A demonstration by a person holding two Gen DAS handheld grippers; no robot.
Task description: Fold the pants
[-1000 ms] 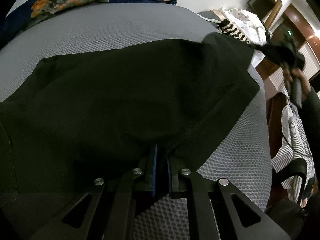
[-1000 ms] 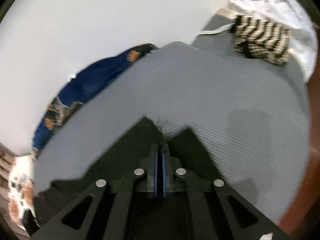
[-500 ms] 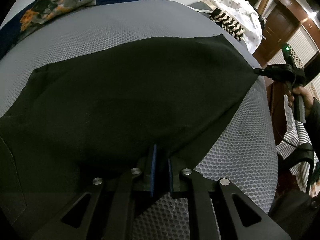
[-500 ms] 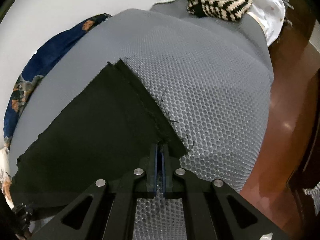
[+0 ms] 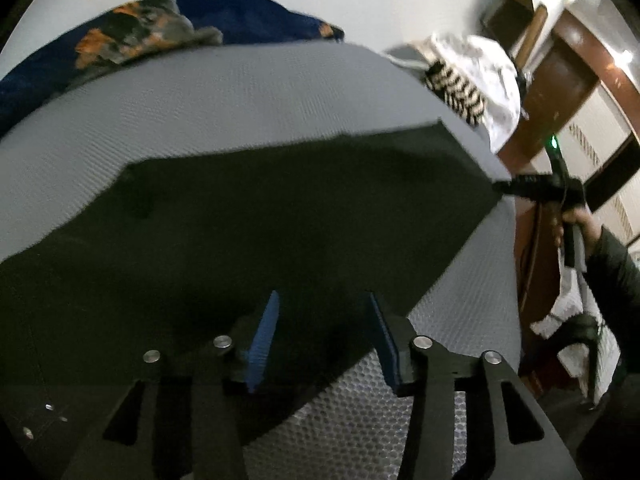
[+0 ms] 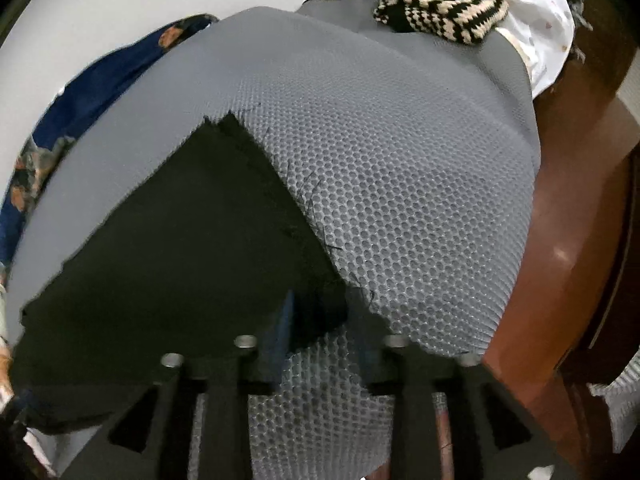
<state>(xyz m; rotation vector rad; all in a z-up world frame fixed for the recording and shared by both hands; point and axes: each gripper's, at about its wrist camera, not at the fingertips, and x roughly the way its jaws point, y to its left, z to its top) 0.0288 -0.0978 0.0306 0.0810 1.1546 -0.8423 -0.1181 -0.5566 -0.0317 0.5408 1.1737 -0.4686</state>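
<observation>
1. Black pants [image 5: 260, 216] lie flat across the grey honeycomb mattress [image 5: 240, 92], filling the middle and lower left of my left wrist view.
2. My left tool [image 5: 322, 344] sits at the bottom centre; its jaws have just been opening and now stand well apart, blue pads [image 5: 264, 340] off the cloth. The pants' near edge lies under and between them, but nothing is gripped.
3. In the right wrist view the pants [image 6: 180, 248] fill the lower left, their frayed edge running diagonally with loose threads over the mattress [image 6: 400, 168].
4. My right tool [image 6: 324, 344] has just been opening too. There is a clear gap between its fingers, and the pants' corner lies at the left finger, released.
5. From the left wrist view, the right tool [image 5: 516, 188] shows at the right edge, its tip at the pants' far corner, with a hand [image 5: 576, 224] on the handle.
6. A striped knit item [image 6: 440, 12] sits at the top right beside white cloth [image 6: 540, 8]; a blue patterned fabric [image 5: 168, 28] lies along the upper left.
</observation>
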